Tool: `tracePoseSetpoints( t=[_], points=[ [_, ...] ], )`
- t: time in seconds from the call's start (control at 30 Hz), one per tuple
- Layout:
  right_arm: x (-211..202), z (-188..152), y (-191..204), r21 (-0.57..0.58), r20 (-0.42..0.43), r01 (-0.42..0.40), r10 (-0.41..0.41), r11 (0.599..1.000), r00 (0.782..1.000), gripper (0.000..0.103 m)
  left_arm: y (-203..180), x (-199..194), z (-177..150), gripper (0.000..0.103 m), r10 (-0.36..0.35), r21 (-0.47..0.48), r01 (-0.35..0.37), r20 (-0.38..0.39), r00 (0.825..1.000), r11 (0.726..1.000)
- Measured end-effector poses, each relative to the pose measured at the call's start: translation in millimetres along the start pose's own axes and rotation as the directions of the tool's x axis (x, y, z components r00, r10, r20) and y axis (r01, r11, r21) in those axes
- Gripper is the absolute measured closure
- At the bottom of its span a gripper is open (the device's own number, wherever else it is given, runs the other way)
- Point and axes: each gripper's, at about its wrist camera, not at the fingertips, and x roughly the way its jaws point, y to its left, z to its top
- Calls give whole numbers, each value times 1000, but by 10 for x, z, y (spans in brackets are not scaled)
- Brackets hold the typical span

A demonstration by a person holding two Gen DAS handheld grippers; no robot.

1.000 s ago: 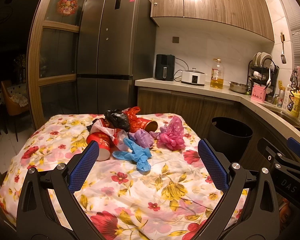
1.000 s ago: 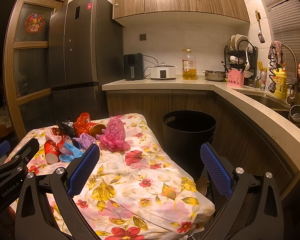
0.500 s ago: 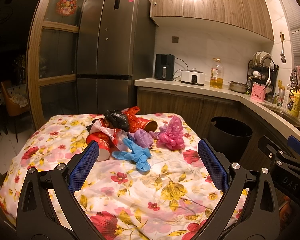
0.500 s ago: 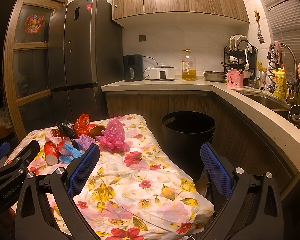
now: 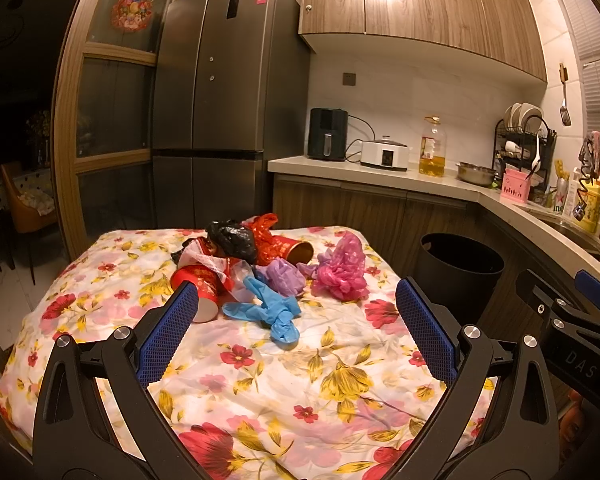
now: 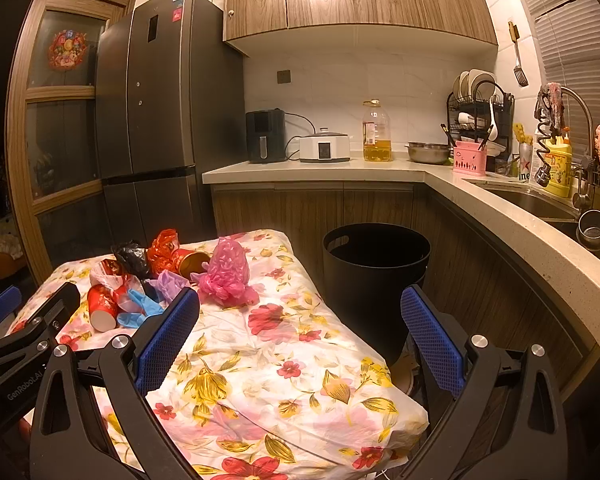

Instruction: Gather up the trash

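Almost nothing has changed over the last second: both views show the same pile in the same place, with only a slight drift of the cameras. That suggests the collecting has not begun, and every piece of trash is yet to be picked up.

The trash sits in a heap at the centre of the left wrist view, on the far half of the flowered tablecloth (image 5: pixel 260 384). A blue glove (image 5: pixel 272 312) lies nearest, just in front of a purple bag (image 5: pixel 284 278). To its left a red paper cup (image 5: pixel 198 288) lies on its side, and a pink bag (image 5: pixel 342 268) sits to the right. A black bag (image 5: pixel 232 236) and a second red cup (image 5: pixel 288 248) are behind them. The black bin (image 6: pixel 374 272) stands on the floor past the table's right edge, in the middle of the right wrist view.

The left gripper (image 5: pixel 296 332) is held low over the near part of the table, pointing at the heap, its blue pads spread wide with nothing between them. The right gripper (image 6: pixel 300 332) hangs at the table's right side, also spread wide and empty, aimed between the table edge and the bin. Whether the bin already holds anything I cannot tell; its inside is dark.

The glove looks the easiest first pick for the left gripper.
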Motion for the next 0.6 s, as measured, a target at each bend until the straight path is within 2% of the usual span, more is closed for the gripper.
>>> tracePoseSetpoints(
  t=[0.47,0.6],
  points=[
    [35,-7,-27,6,-1,-1,1,1000,1000,5,-12,25,27,6,5,0,-5,7,1000,1000],
    [137,-24,-34,11,-10,-15,15,1000,1000,5,44,49,-55,6,-10,-14,10,16,1000,1000]
  ],
)
